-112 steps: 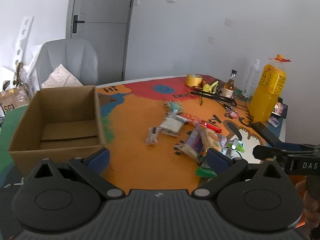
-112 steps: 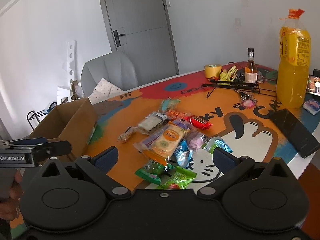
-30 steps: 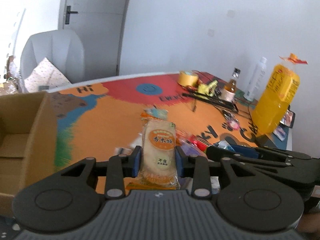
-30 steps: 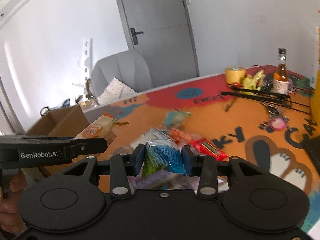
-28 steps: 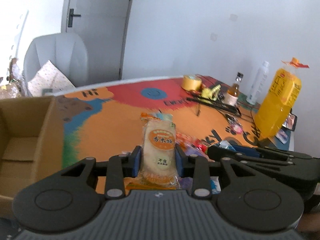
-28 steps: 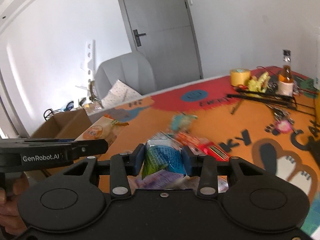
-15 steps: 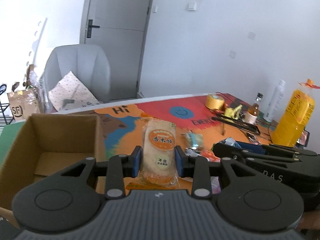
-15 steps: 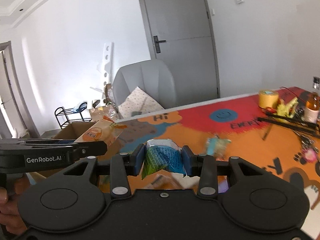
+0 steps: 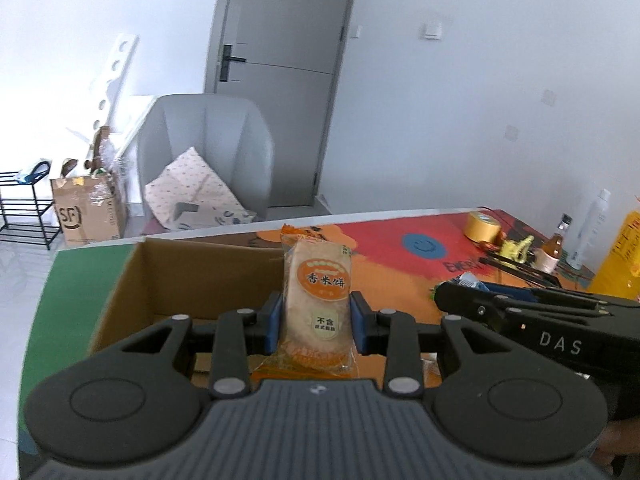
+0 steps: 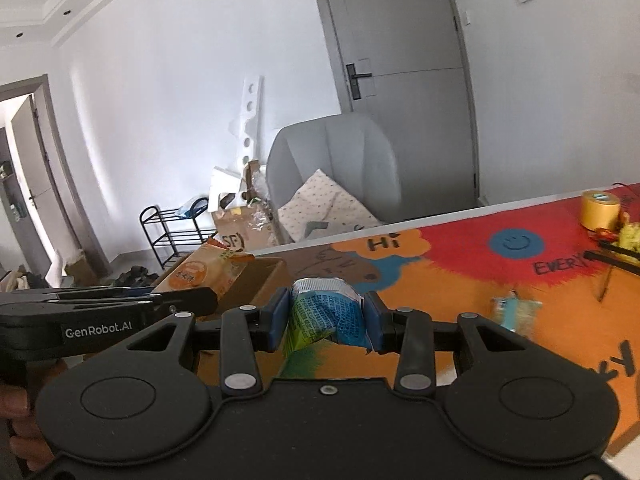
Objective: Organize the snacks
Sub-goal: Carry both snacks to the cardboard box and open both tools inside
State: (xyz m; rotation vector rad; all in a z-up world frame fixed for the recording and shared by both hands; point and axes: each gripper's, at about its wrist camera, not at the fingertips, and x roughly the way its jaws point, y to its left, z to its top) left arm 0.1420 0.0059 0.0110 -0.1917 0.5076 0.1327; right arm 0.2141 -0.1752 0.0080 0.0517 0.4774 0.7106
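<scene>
The left gripper (image 9: 316, 317) is clamped on a rice cracker (image 9: 317, 300) held upright over the box (image 9: 132, 280); the right gripper (image 10: 326, 322) pinches a crumpled blue packet (image 10: 328, 320) beside it. Collision between grippers is judged possible; the thin packet could slip.

Orange rice-cracker packet (image 9: 318, 300), blue-green snack pouch (image 10: 326, 316), brown cardboard box (image 9: 200, 272)

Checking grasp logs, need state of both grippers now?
Left gripper: shut on the rice cracker pack.
Right gripper: shut on the blue-green snack packet.
</scene>
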